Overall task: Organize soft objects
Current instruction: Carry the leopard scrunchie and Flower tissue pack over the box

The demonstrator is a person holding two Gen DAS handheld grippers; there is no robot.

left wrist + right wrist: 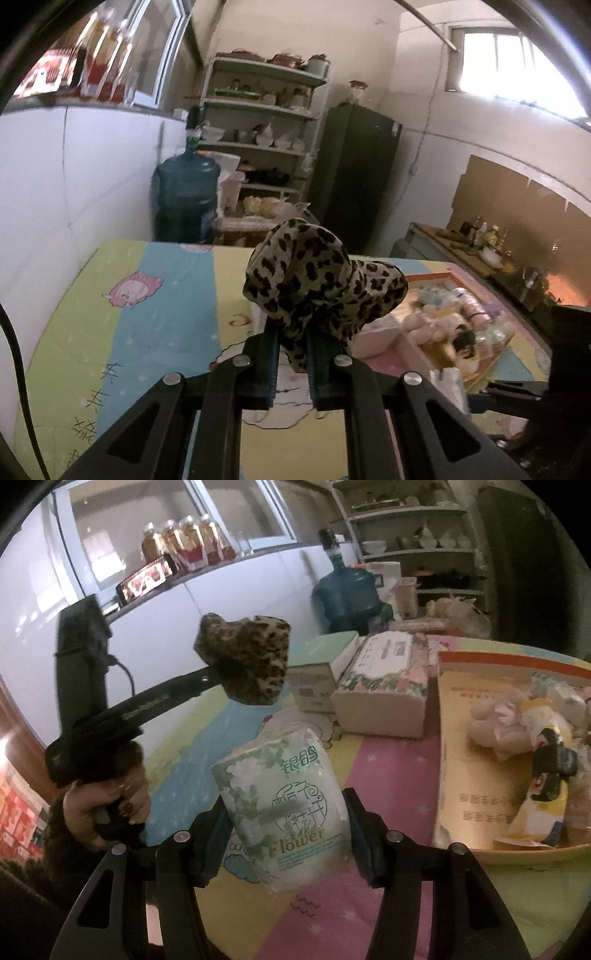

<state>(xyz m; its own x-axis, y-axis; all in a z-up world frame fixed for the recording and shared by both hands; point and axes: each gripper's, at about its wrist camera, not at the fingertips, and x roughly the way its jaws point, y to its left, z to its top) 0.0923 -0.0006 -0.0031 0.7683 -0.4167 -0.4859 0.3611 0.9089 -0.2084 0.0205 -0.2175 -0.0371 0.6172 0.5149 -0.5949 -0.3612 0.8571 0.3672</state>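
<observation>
My left gripper [292, 334] is shut on a leopard-print cloth [317, 284] and holds it above the colourful mat [147, 332]. The cloth [245, 661] and the left gripper also show in the right wrist view, raised at the left. My right gripper [286, 818] is shut on a green-and-white tissue pack [286, 812] and holds it above the mat [391, 771]. An open box [465, 701] at the right holds a plush toy [498, 720] and other soft things. It also shows in the left wrist view [436, 277].
A floral tissue box [384, 679] and small green-and-white boxes [317, 672] stand at the back of the mat. Behind are a water jug [186, 195], a shelf rack [266, 140], a dark fridge [354, 177] and a counter with bottles [480, 240].
</observation>
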